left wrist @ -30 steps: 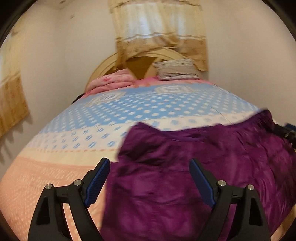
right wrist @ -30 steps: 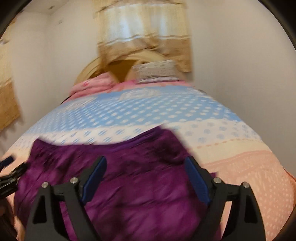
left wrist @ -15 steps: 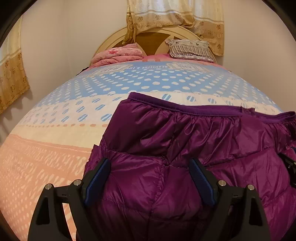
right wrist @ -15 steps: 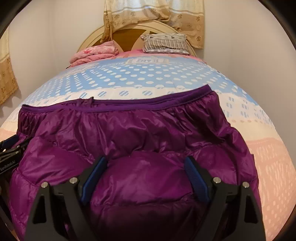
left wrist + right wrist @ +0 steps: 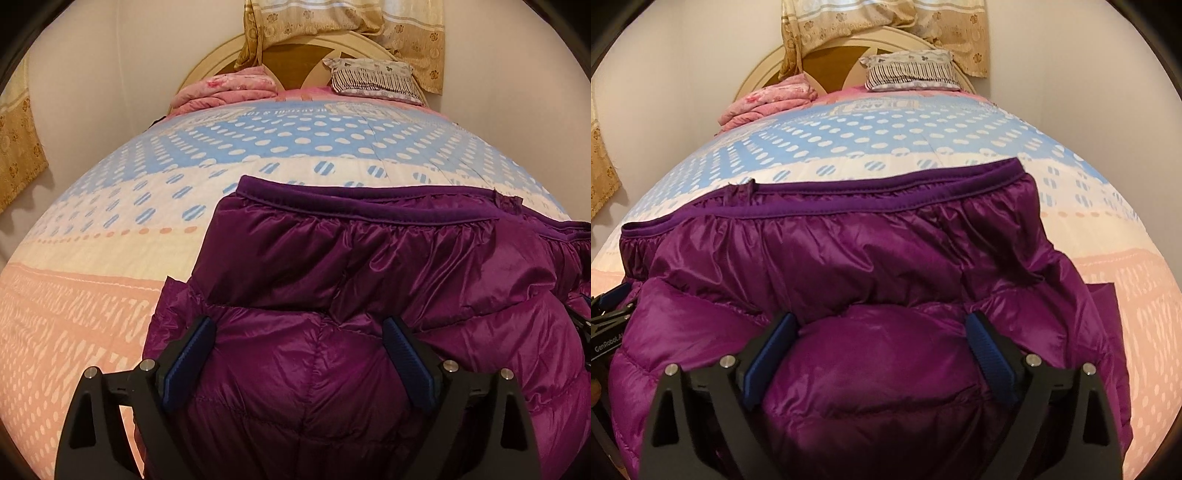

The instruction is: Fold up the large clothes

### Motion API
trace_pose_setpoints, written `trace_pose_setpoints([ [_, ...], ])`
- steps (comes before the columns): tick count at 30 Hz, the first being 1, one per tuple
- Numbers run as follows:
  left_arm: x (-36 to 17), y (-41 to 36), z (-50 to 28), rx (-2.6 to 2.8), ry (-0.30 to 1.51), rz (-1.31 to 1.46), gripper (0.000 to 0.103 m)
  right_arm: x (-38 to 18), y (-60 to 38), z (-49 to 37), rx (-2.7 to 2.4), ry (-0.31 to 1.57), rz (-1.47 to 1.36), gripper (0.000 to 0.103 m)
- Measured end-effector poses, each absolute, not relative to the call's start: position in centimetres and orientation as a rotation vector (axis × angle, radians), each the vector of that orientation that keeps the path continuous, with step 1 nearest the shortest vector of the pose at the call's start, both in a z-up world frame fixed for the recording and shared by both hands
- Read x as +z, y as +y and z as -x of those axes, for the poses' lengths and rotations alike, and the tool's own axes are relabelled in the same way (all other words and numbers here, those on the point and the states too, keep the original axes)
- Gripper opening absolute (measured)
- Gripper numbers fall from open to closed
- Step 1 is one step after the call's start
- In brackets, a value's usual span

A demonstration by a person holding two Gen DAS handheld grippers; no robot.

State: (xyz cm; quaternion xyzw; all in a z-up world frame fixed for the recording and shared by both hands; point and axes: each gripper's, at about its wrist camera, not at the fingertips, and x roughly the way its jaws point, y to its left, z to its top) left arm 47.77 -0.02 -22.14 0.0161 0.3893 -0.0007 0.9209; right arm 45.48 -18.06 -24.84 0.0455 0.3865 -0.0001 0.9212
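Observation:
A purple quilted down jacket lies spread across the near end of the bed, its ribbed hem band toward the headboard. My left gripper stands wide over the jacket's left part, with puffy fabric bulging between its blue pads. In the right wrist view the same jacket fills the lower half. The right gripper is over the jacket's right part; its jaws are opening, with a padded bulge of fabric between them. Each gripper shows at the edge of the other's view.
The bed cover is dotted blue, cream and pink. A folded pink blanket and a striped pillow lie by the rounded headboard. Walls stand close on both sides, with curtains behind the bed.
Both grippers have sunk toward the bed and tilted down. The jacket, blurred and moving a second ago, now lies settled and looms larger under both grippers.

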Motion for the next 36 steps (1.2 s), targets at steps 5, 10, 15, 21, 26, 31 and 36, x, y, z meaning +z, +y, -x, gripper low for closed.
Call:
trace_pose_setpoints([
  [5,-22.3,-0.2,-48.2,0.003,0.822,-0.038,0.094,-25.1,-18.2,-45.6,-0.005,0.81,-0.096,0.096],
  [10,-22.7,-0.3,-48.5,0.016,0.838,-0.054,0.096,-25.4,-18.0,-45.9,-0.018,0.829,-0.084,0.098],
  [15,-22.8,-0.3,-48.6,0.021,0.844,-0.057,0.096,-25.7,-17.8,-46.3,-0.029,0.848,-0.07,0.1],
  [21,-22.9,-0.4,-48.7,0.025,0.844,-0.062,0.096,-25.9,-17.7,-46.4,-0.04,0.86,-0.062,0.101],
  [26,-23.0,-0.4,-48.7,0.026,0.844,-0.064,0.096,-26.0,-17.6,-46.6,-0.049,0.868,-0.046,0.102],
  [31,-23.0,-0.5,-48.7,0.037,0.84,-0.069,0.096,-26.0,-17.4,-46.8,-0.052,0.88,-0.035,0.102],
  [36,-23.0,-0.5,-48.9,0.036,0.843,-0.069,0.097,-26.1,-17.2,-46.9,-0.057,0.882,-0.028,0.102],
])
